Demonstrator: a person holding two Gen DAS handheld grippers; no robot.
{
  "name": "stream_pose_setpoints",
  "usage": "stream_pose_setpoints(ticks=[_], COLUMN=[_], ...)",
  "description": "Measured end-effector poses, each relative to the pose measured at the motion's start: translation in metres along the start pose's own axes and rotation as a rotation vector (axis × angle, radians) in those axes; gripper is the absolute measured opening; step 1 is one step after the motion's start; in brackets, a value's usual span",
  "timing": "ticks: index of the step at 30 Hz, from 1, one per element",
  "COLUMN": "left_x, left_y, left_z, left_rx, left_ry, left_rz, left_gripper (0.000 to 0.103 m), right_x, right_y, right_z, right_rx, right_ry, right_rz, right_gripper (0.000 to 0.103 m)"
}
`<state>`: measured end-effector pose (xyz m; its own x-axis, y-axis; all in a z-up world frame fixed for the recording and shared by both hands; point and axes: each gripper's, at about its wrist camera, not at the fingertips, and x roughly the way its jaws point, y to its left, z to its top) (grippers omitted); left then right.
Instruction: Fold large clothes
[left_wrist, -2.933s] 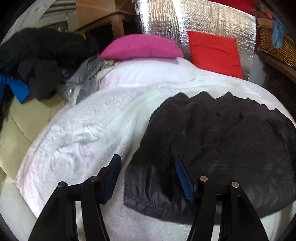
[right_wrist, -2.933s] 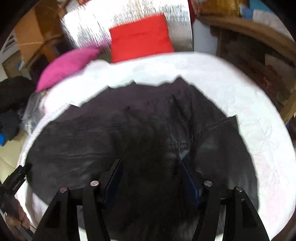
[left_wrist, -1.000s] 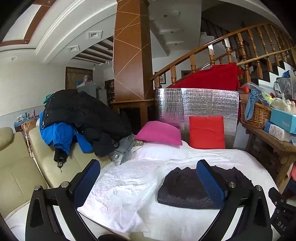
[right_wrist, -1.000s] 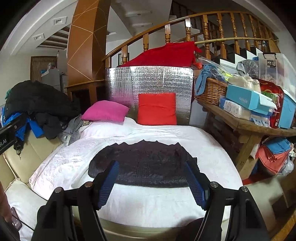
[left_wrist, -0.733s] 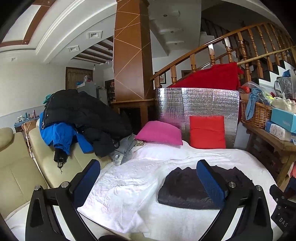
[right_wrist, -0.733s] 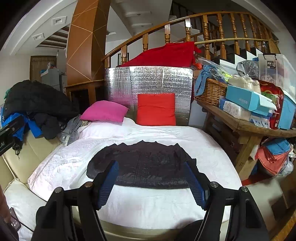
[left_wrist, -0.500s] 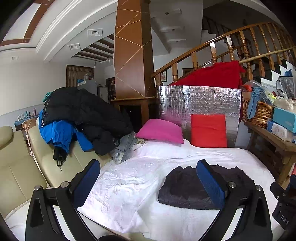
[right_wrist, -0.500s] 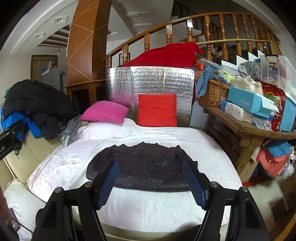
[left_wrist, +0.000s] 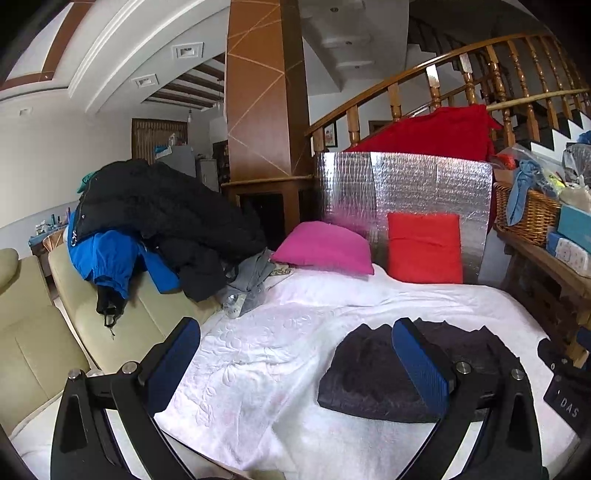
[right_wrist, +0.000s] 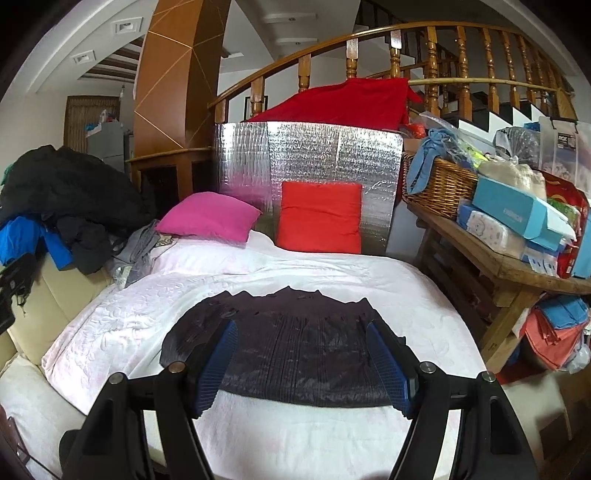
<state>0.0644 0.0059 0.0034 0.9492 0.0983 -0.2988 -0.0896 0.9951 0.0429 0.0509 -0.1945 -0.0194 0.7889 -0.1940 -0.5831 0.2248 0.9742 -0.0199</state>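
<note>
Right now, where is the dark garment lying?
In the right wrist view the dark garment lies flat on the white bedspread, central and towards its near edge, in front of the red cushion, untouched by either gripper.

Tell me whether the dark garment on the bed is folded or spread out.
Folded. The dark garment lies as a compact flat block on the white bedspread, no sleeves sticking out, both tongs clear of it.

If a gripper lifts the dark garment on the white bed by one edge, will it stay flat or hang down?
The dark garment lies flat with a wavy far edge, so it is probably floppy and would drape. Its slight sheen hints at smooth fabric that may slip. It looks thin, so likely light. It would probably slide over the white bedspread if pushed.
</note>
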Motion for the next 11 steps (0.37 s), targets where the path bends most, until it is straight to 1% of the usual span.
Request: stream_pose_setpoints(ticks=[5, 8, 11], left_x=[0.029, 0.045, 0.076], left_y=[-0.001, -0.002, -0.002], left_z=[0.004, 0.006, 0.007], left_rx=[-0.013, -0.024, -0.042], left_ry=[0.021, 0.023, 0.042], left_rz=[-0.002, -0.028, -0.083], left_gripper=[0.103, 0.103, 0.103], right_x=[0.029, 0.046, 0.076], right_y=[0.004, 0.004, -0.015], right_z=[0.012, 0.016, 0.019], right_rx=[-0.011, -0.009, 0.022], right_ry=[0.012, 0.013, 0.014], right_rz=[0.005, 0.006, -0.02], right_gripper=[0.076, 0.076, 0.076])
